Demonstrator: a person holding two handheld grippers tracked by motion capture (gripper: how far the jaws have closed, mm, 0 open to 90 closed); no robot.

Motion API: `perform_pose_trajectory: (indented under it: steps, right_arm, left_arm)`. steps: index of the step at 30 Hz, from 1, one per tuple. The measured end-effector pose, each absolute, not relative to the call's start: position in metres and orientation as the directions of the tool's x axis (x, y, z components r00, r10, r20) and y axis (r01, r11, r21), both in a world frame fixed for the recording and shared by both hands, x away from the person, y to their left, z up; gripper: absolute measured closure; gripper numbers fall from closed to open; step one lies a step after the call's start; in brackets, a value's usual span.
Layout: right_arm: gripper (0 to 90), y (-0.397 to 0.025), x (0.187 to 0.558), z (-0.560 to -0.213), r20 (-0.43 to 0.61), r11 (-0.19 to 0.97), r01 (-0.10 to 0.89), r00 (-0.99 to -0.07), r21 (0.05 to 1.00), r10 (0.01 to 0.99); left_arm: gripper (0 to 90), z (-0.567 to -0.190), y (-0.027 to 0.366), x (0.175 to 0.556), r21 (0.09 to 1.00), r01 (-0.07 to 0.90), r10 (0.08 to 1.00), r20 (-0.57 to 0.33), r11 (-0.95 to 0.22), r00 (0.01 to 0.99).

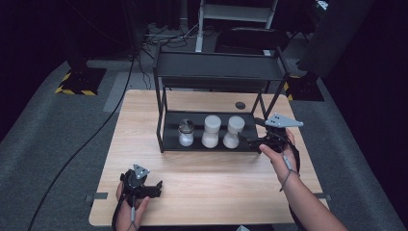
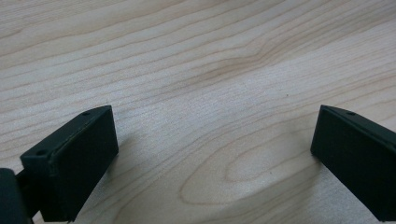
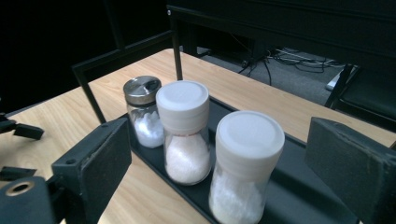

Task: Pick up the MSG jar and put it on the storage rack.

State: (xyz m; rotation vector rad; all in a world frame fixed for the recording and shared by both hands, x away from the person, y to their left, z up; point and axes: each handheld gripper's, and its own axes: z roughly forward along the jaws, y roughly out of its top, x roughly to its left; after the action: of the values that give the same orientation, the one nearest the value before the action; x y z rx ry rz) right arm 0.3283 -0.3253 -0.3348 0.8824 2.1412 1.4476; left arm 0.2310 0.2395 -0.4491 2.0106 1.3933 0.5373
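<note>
On the pale wooden table (image 1: pixel 202 187) stands a black two-tier metal rack (image 1: pixel 219 67); its lower shelf holds three jars in a row. I judge the work barely begun: nothing is gripped yet. My right gripper (image 3: pixel 219 154), jaws spread wide, hovers at the rack's right end, lined up on the nearest white-capped clear jar of white grains (image 3: pixel 245 163), which stands upright beside a second white-capped jar (image 3: pixel 184 130). A steel-lidded glass shaker (image 3: pixel 144 112) stands farthest. Closing and lifting remain. My left gripper (image 2: pixel 215 154), also spread, rests idle over bare wood.
</note>
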Motion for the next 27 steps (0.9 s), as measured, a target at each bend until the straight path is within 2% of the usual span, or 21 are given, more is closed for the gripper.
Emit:
perform_pose_trajectory:
  steps: [11, 27]
  right_arm:
    - [4.7, -0.338, 0.312, -0.346, 0.023, 0.273, 0.298, -0.713, 0.915, 0.701]
    - [3.2, -0.347, 0.305, -0.393, 0.049, 0.305, 0.369, -0.703, 0.878, 0.709]
  left_arm:
    - [0.0, -0.449, 0.239, 0.231, 0.693, 0.678, 0.933, -0.021, -0.245, 0.358]
    - [0.0, -0.449, 0.239, 0.231, 0.693, 0.678, 0.933, -0.021, -0.245, 0.358]
